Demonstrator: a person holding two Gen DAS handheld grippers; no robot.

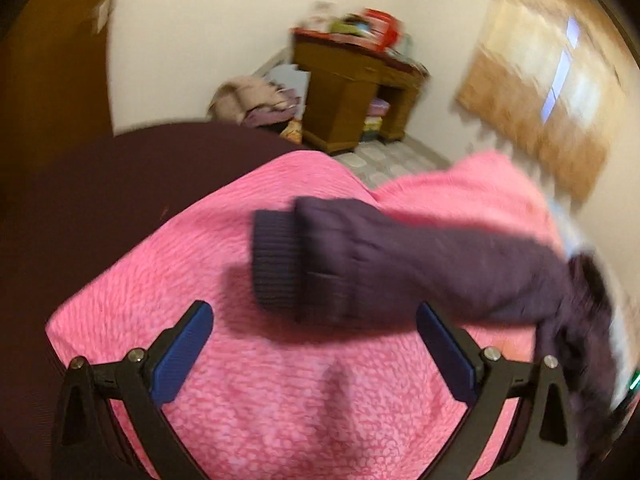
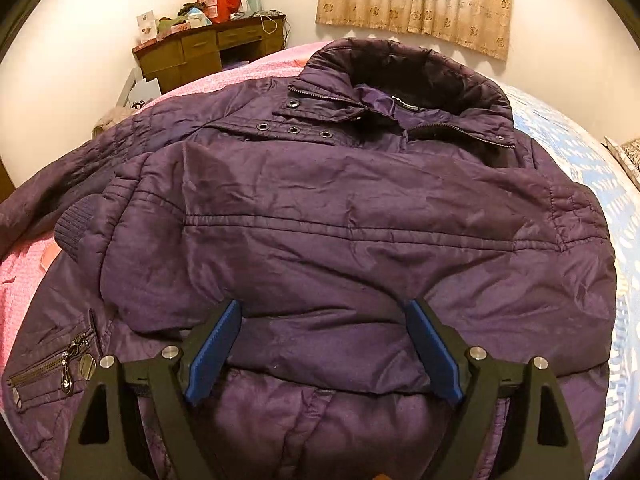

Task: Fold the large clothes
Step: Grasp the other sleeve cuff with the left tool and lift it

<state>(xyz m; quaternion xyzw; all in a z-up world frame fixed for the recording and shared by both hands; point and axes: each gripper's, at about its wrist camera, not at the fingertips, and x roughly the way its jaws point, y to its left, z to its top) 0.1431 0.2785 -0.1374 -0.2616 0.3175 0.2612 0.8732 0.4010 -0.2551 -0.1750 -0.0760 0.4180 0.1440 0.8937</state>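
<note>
A purple padded jacket (image 2: pixel 340 208) lies front up on a bed, collar at the far end, with one sleeve folded across its chest. My right gripper (image 2: pixel 324 320) is open and hovers over the folded sleeve, near the jacket's lower half. In the left wrist view the jacket's other sleeve (image 1: pixel 392 264), with its ribbed cuff (image 1: pixel 276 260), stretches out over the pink bedspread (image 1: pixel 260 380). My left gripper (image 1: pixel 316 320) is open and empty just short of that cuff.
A wooden desk (image 1: pixel 348 92) piled with boxes and clutter stands against the far wall; it also shows in the right wrist view (image 2: pixel 204 48). A heap of clothes (image 1: pixel 256 100) lies on the floor beside it. A beige curtain (image 2: pixel 416 0) hangs behind the bed. A blue patterned sheet (image 2: pixel 600 184) covers the bed's right side.
</note>
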